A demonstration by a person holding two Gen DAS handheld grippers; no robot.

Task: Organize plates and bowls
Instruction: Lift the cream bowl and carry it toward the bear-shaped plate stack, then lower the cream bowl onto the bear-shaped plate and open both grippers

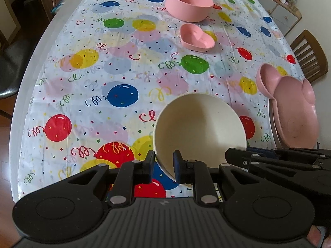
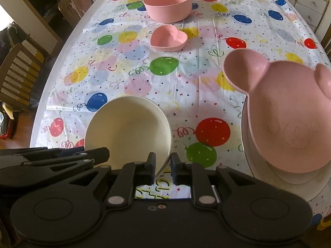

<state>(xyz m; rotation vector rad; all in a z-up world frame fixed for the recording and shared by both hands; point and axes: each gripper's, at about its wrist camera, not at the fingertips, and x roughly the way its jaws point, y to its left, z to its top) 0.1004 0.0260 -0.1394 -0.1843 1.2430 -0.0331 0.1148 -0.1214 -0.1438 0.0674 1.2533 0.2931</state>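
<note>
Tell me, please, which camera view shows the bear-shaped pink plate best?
The right wrist view: the bear-shaped pink plate fills its right side, showing an ear, the embossed face and the white plate beneath. The left wrist view squeezes it against the right edge, foreshortened, its face barely legible.

Soft daylight, sharp, fisheye-warped edges

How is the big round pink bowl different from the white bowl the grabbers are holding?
The cream-white round bowl is tilted and pinched at its rim by both the left gripper and the right gripper; the round pink bowl sits flat and untouched, far back on the balloon tablecloth. Their colours differ. Both are round, deep and empty.
</note>
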